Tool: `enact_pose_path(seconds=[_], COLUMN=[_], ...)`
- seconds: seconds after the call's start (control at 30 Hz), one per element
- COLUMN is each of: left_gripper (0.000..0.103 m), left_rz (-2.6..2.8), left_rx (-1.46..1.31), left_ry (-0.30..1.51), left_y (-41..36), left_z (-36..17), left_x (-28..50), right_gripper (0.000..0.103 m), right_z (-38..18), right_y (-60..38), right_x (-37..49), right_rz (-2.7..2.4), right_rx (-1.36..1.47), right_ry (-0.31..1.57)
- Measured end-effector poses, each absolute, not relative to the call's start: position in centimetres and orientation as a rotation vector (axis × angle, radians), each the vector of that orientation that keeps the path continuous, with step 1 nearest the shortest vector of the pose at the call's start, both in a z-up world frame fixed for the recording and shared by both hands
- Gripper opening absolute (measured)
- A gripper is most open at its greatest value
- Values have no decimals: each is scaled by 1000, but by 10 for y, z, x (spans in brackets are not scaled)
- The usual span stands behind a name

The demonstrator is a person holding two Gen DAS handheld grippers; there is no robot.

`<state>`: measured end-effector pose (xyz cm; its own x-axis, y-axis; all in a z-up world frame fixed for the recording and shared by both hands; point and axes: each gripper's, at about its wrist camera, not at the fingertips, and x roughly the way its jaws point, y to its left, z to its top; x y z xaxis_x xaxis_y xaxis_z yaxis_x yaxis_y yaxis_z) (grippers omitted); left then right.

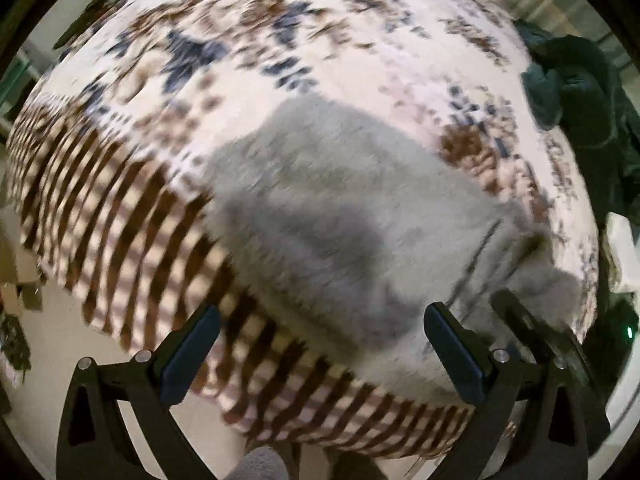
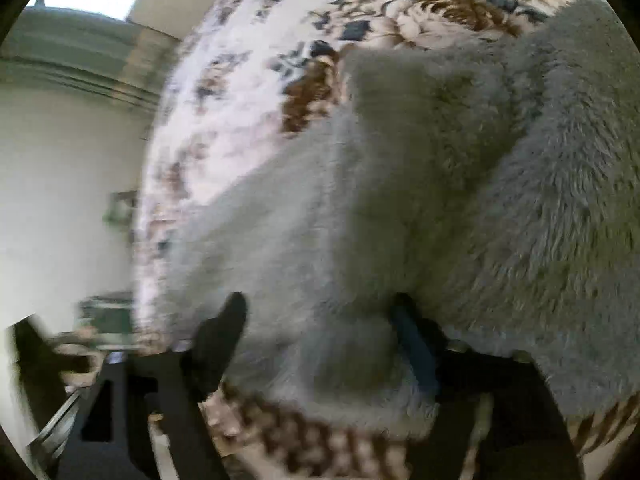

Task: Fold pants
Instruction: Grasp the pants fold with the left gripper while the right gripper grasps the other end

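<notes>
Grey fuzzy pants [image 1: 340, 208] lie on a bed with a floral cover [image 1: 280, 40]. In the left wrist view my left gripper [image 1: 320, 340] is open, its fingers [image 1: 192, 344] spread above the near edge of the pants, touching nothing. The other gripper [image 1: 532, 328] shows dark at the pants' right end. In the right wrist view the pants [image 2: 460, 200] fill the frame, one layer bunched and lying over another. My right gripper [image 2: 320, 340] is open with its fingers [image 2: 224, 332] astride a bulge of the grey fabric; the right finger is half buried in the pile.
The cover has a brown striped border [image 1: 120, 220] hanging over the bed's near edge. A dark green garment [image 1: 576, 92] lies at the bed's far right. Pale floor [image 1: 52, 340] shows at the left. A wall and window [image 2: 80, 60] are at the left in the right wrist view.
</notes>
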<state>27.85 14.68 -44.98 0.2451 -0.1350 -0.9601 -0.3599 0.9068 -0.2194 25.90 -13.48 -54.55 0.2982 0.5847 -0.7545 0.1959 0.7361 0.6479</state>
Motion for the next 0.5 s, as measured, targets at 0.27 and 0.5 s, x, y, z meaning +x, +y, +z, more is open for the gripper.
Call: enact_pose_path(seconds=[0.27, 0.5], left_gripper=[103, 47], left_rz=[-125, -230], left_rx=[-368, -193], left_ry=[1318, 1403], left_y=[46, -33], left_z=[-461, -527], left_x=[355, 412], right_gripper=[81, 81], right_z=[-513, -538], right_y=[-281, -387], right_x=[223, 214], right_rz=[-40, -219], right_rx=[674, 713], right_ry=[1277, 1320])
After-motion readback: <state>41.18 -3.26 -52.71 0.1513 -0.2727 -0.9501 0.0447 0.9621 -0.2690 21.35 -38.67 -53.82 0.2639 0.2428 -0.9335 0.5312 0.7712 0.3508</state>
